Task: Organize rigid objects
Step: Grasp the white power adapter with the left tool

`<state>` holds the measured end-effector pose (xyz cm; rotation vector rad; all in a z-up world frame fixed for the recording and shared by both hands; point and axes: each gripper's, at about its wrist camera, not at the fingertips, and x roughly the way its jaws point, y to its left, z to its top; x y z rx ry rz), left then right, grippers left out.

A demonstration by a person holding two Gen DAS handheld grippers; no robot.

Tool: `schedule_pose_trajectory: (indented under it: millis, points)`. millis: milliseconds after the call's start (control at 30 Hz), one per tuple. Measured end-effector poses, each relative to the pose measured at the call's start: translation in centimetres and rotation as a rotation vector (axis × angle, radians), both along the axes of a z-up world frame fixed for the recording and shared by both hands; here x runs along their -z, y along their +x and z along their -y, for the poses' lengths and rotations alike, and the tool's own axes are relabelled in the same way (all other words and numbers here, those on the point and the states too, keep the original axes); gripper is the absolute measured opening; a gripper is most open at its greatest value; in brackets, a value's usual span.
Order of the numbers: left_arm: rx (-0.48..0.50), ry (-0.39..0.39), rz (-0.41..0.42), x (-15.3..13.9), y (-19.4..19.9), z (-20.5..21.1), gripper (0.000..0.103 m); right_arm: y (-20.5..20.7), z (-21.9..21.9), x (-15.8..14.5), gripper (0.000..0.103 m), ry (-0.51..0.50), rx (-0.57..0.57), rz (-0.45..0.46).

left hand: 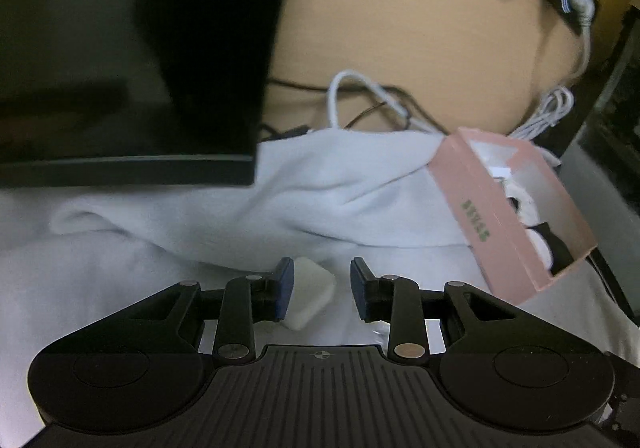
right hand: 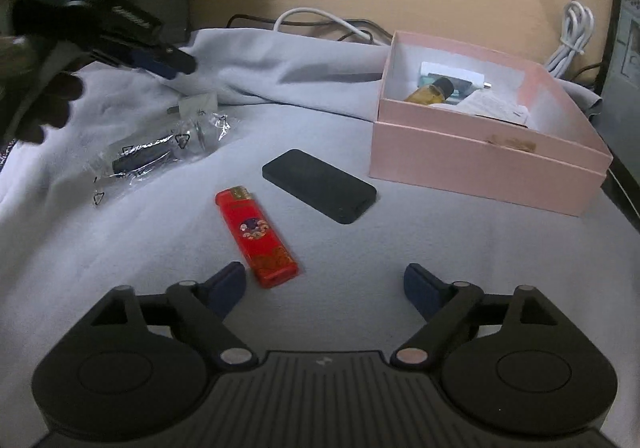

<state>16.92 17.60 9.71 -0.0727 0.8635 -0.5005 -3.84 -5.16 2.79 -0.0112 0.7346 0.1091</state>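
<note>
My right gripper point(right hand: 324, 288) stands wide apart with nothing between its pads, and the red lighter point(right hand: 256, 234) lies just beyond its left finger, on the grey cloth point(right hand: 400, 248). Farther than the lighter lies the black phone point(right hand: 320, 186), apart from it, with free cloth between phone and the near wall of the pink box point(right hand: 480, 164). My left gripper point(left hand: 322, 290) is partly apart, the white block point(left hand: 310, 296) touching only its left pad; whether it is held I cannot tell.

On the pink box point(left hand: 516, 208), green lettering along its side wall, too blurred for us to read. On the clear plastic bag point(right hand: 160, 152), far left, we count several small black triangle marks. The red lighter point(right hand: 256, 234) bears an ornamental emblem, no legible words.
</note>
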Motion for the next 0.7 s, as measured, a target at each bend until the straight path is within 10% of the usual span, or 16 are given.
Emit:
schedule_pose_trajectory:
  millis: [467,567,700]
  points:
    - [0.201,0.098,0.030,1.7,-0.2,2.8,0.035,-0.1,0.0,0.0,0.092,0.009,0.004,0.003]
    - [0.148,0.171,0.103,1.1,-0.9,2.4,0.035,0.2,-0.1,0.1,0.099,0.014,-0.019,-0.007]
    - [0.019,0.069,0.032,1.5,0.8,-0.5,0.035,0.3,-0.1,0.2,0.101,0.017,-0.029,-0.012]
